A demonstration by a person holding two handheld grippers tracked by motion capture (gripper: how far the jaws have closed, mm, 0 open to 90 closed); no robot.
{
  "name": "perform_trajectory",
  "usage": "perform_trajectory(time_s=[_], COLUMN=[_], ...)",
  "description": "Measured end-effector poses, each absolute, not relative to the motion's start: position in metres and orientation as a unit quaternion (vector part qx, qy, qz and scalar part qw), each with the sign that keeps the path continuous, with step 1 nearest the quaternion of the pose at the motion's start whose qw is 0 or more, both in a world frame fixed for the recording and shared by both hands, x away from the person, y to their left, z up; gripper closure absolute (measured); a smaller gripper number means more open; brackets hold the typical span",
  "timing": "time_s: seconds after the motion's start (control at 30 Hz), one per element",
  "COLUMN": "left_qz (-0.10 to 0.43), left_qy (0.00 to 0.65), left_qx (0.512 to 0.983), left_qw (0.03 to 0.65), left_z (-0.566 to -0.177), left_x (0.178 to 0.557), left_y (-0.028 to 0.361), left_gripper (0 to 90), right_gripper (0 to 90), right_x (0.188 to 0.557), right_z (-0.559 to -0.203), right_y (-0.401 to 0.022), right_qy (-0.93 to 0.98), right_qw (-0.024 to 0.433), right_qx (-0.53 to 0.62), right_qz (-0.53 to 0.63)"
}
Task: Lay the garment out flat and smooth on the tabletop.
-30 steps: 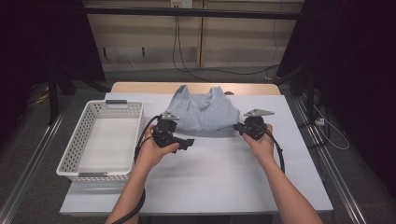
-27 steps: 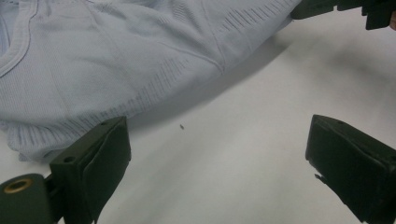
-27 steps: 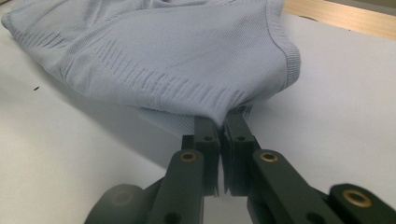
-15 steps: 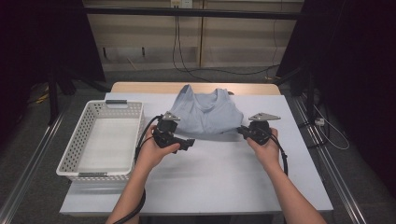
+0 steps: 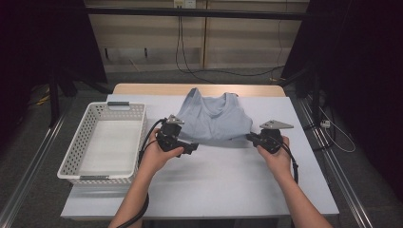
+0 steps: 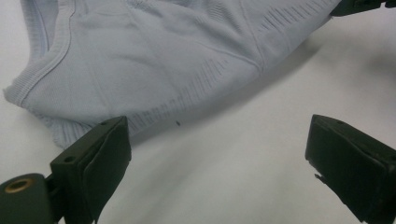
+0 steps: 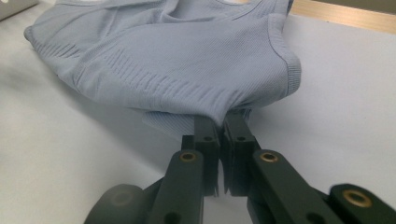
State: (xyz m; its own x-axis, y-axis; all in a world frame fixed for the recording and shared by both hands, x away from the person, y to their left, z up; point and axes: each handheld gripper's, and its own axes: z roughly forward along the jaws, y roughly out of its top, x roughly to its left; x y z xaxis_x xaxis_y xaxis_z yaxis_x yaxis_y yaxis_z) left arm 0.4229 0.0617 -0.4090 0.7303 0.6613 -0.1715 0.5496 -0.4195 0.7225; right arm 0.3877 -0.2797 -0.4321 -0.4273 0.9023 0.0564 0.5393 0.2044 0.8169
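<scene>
A light blue sleeveless top (image 5: 214, 121) lies on the white table (image 5: 223, 180), neck toward the far edge. My right gripper (image 5: 251, 137) is at its near right corner, shut on the hem. In the right gripper view the jaws (image 7: 223, 125) pinch a fold of the ribbed fabric (image 7: 177, 60), which bunches up above them. My left gripper (image 5: 192, 147) sits at the near left corner of the top, open. In the left gripper view its jaws (image 6: 217, 140) stand wide apart over bare table, with the top's hem (image 6: 154, 60) just beyond the left jaw.
A white perforated basket (image 5: 133, 110), with nothing inside, stands on the left part of the table beside my left hand. The table's wooden far edge (image 5: 142, 88) lies behind the top. Black cables trail from both grippers toward the near edge.
My right gripper has moved right and slightly toward the near edge, pulling the hem with it and stretching the top's lower edge. The left gripper has stayed put.
</scene>
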Motion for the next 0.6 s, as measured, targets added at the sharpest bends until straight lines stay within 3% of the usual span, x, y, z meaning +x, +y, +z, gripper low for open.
perform_trajectory(time_s=[0.6], left_qz=[0.074], left_qy=[0.348], left_qx=[0.845], left_qw=[0.399], left_z=[-0.410], left_x=[0.422], left_y=[0.057], left_gripper=[7.2], right_gripper=[86.8], right_x=[0.362], right_z=[-0.438], right_y=[-0.287], right_qy=[0.733], right_qw=[0.224], right_qx=[0.482], right_qz=[0.425])
